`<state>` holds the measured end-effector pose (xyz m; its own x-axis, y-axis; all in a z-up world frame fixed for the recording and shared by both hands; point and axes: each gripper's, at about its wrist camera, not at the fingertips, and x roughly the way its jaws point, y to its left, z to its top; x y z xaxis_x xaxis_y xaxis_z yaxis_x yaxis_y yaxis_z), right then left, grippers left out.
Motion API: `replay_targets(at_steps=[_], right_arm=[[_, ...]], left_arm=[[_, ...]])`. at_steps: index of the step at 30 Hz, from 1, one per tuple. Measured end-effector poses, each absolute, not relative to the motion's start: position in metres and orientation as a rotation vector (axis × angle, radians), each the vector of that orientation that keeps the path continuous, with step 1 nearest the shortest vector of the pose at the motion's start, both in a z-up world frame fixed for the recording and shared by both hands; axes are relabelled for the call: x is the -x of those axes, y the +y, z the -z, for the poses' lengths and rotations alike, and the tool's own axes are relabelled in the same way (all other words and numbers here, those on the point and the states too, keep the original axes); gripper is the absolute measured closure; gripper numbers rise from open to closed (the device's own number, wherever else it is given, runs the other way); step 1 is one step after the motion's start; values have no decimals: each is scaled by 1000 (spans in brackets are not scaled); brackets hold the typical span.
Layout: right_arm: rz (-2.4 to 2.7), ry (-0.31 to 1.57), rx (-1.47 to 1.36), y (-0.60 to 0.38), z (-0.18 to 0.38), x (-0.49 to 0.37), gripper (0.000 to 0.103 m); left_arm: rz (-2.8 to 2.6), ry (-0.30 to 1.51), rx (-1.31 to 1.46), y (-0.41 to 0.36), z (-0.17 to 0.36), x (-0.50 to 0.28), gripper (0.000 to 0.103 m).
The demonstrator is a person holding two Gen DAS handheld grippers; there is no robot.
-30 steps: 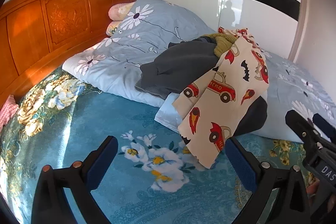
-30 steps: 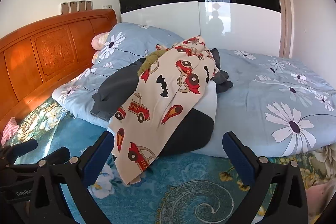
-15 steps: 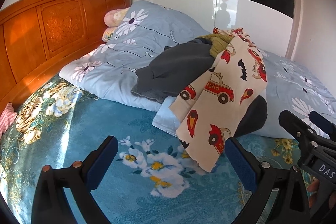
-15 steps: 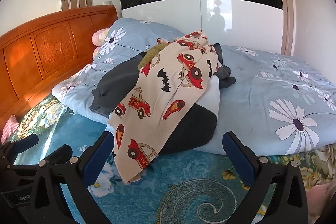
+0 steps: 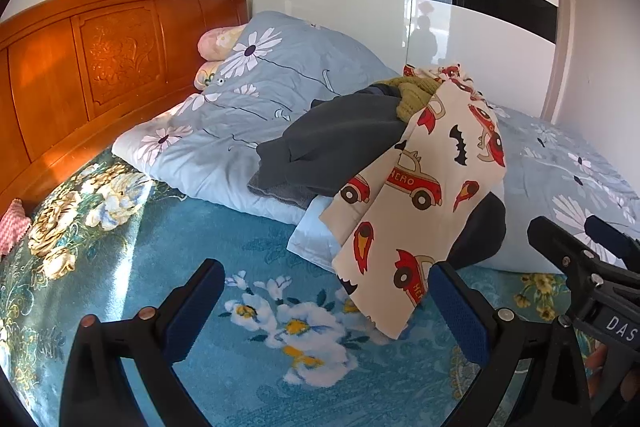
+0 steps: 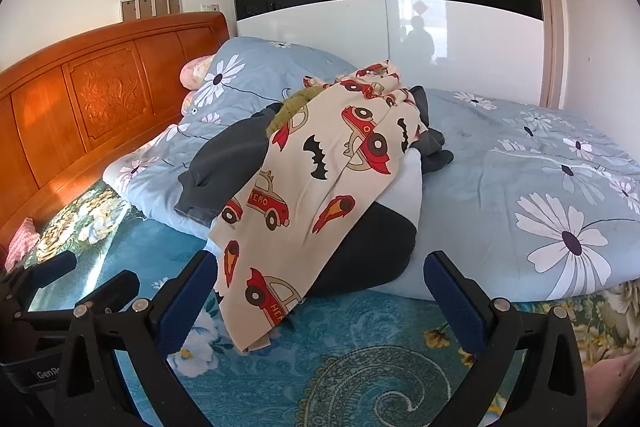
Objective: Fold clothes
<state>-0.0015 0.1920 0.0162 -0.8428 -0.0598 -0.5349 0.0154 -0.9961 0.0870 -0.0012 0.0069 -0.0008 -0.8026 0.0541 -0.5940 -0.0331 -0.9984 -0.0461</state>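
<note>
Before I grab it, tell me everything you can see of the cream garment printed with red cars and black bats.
The cream garment printed with red cars and black bats looks like thin cotton, also printed with flaming balls. It is unfolded and creased, draped topmost over the heap of dark grey clothes and an olive knit on the pale blue daisy duvet. Its lower end trails onto the teal floral bedspread. Neither gripper touches it.

A home bedroom: carved wooden headboard [image 5: 100,67], floral quilt [image 6: 540,187] on the bed, glossy sliding wardrobe [image 6: 400,7] behind.

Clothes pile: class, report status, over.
Left gripper open, empty. Right gripper open, empty. Car-print garment draped atop clothes pile, unfolded. Nothing in the way.
</note>
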Motion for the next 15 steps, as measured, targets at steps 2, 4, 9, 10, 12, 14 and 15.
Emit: replay_targets(at_steps=[2,4,9,10,12,14,15], right_arm=[[2972,-119,-872,193,-16,2,0],[2979,-113,-856,193,-16,0,0],[2980,-83,-844,191,-17,1,0],[2980,-77,-842,191,-18,1,0],[2978,-75,-839,190,-18,2,0],[2975,-76,-839,190,-18,2,0],[2973,-76,-842,190,-18,2,0]], left_arm=[[-2941,-54,964,7,0,1,0],[-2938,-60,960,7,0,1,0],[-2941,-66,959,7,3,-1,0],[-2938,-72,962,7,4,-1,0],[-2936,-82,966,6,5,-1,0],[-2935,-87,969,4,6,-1,0],[-2935,-88,971,4,6,0,0]])
